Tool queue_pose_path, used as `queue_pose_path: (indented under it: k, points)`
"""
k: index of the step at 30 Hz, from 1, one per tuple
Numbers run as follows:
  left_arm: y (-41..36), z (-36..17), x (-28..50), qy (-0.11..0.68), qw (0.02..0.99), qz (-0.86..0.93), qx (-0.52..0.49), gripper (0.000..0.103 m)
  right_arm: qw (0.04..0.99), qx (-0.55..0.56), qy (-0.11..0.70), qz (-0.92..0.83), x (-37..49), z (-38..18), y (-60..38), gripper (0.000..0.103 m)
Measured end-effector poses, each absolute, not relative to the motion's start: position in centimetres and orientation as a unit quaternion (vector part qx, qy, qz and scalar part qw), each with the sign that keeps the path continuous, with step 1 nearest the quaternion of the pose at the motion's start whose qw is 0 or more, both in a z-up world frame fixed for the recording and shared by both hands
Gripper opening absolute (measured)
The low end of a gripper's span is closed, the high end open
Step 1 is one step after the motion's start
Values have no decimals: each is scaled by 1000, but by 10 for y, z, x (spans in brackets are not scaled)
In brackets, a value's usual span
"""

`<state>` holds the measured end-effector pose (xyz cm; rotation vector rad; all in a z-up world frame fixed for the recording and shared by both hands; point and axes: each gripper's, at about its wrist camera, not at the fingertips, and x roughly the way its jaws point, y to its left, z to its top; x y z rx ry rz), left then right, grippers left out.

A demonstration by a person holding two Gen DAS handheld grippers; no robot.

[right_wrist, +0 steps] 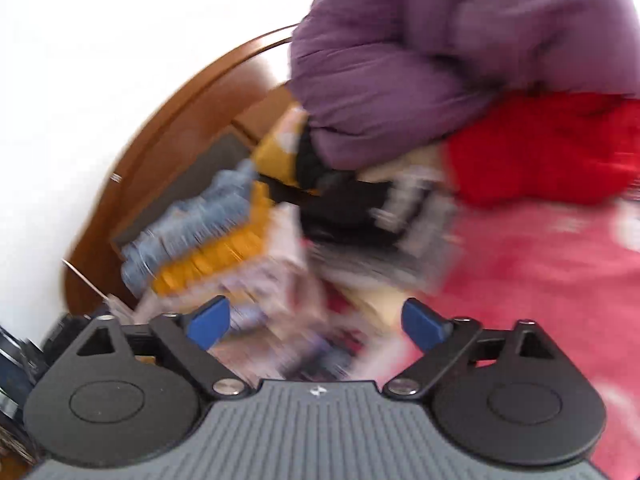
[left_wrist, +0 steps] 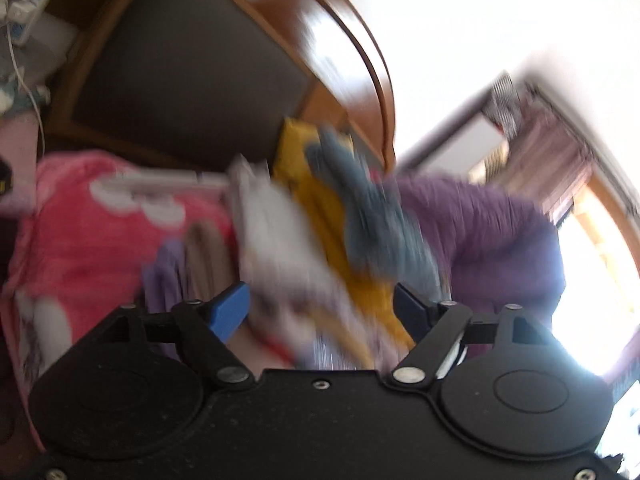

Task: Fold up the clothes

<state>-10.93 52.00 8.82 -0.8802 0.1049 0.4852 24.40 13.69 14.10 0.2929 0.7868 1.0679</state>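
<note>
Jaws of the left gripper point(left_wrist: 322, 308) stand wide apart at the lower centre of its frame, blue pads clear of the cloth beyond them. Jaws of the right gripper point(right_wrist: 316, 320) are likewise spread wide, with nothing pressed between the pads. Both views are heavily smeared, so fine detail cannot be made out.

Pile of clothes point(left_wrist: 320, 232): lies mid-frame in the left view, directly ahead of the open jaws. It shows a white piece, a mustard-yellow garment point(left_wrist: 316, 200) and a blue-grey knit point(left_wrist: 368, 216) heaped together. In the right view the same heap sits centre-left, with a black item point(right_wrist: 344, 208) at mid-frame.

Purple padded jacket point(right_wrist: 420, 60): fills the upper right of the right view and sits at the right of the pile in the left view. Red garment point(right_wrist: 540, 152): just below the jacket, right side of the right view.

Surface: a bed covered by a pink blanket point(left_wrist: 88, 240) with white shapes, occupying the left of the left view and the lower right of the right view.

Room: a curved brown wooden headboard point(left_wrist: 352, 52) with a dark grey panel rises behind the clothes. White wall above. A bright window point(left_wrist: 592, 280) shows at the right edge of the left view. A white power strip point(left_wrist: 32, 0) with cables lies at the upper left.

Writing: none legible.
</note>
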Motion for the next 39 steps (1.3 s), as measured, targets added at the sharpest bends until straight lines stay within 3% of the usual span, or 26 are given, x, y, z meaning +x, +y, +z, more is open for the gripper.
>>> queue_pose_path:
  k: [3, 11, 15, 23, 32, 39]
  points:
    - [470, 74, -101, 100, 888, 189, -406, 91, 809, 115, 357, 453, 206, 137, 60, 102]
    - [317, 46, -41, 212, 885, 69, -409, 98, 892, 115, 318, 301, 105, 127, -99, 103]
    - [219, 63, -10, 271, 911, 31, -310, 99, 920, 115, 312, 205, 71, 120, -145, 103]
    - [50, 102, -13, 280, 953, 4, -117, 103, 941, 87, 319, 71, 13, 114, -219, 103]
    - [-8, 113, -36, 278, 960, 25, -31, 103, 946, 76, 314, 38, -26, 105, -251, 103]
    - [-6, 115, -45, 267, 962, 62, -8, 103, 944, 76, 315, 65, -28, 103, -238, 103]
